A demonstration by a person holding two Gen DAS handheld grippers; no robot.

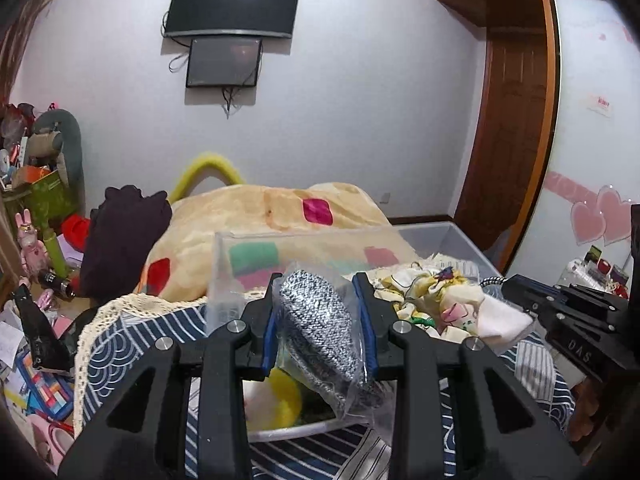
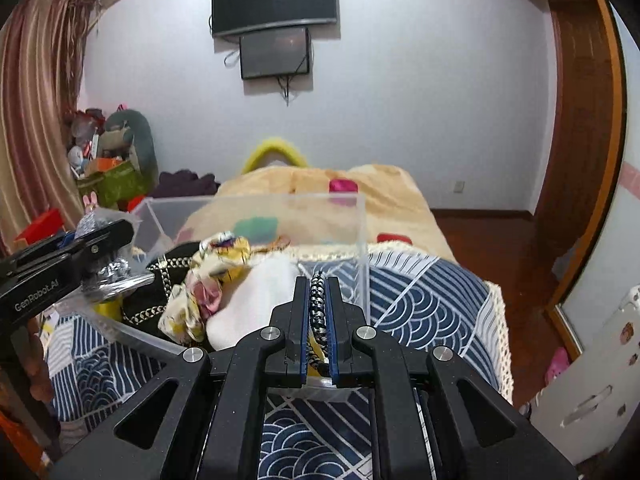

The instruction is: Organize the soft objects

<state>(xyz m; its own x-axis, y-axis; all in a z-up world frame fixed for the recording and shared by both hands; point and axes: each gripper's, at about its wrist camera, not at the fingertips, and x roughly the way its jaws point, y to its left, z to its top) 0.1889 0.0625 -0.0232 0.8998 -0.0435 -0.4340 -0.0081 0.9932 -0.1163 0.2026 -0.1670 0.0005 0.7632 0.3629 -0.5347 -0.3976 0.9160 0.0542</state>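
Observation:
My left gripper (image 1: 319, 284) is shut on a grey knitted item in a clear plastic bag (image 1: 320, 320), held above the near edge of a clear plastic box (image 1: 224, 264). It also shows at the left of the right wrist view (image 2: 102, 240). My right gripper (image 2: 319, 284) is shut on a black-and-white braided cord (image 2: 318, 304) over the box's right part (image 2: 360, 248). Inside the box lie a yellow floral cloth (image 2: 216, 268), a white soft item (image 2: 256, 296) and a black item with a chain pattern (image 2: 160, 280).
The box stands on a blue-and-white patterned cloth (image 2: 420, 300) over a surface in front of a bed with a yellow blanket (image 1: 248, 208). Clutter and toys (image 1: 36, 208) fill the left. A wooden door (image 1: 516, 120) and a wardrobe are to the right.

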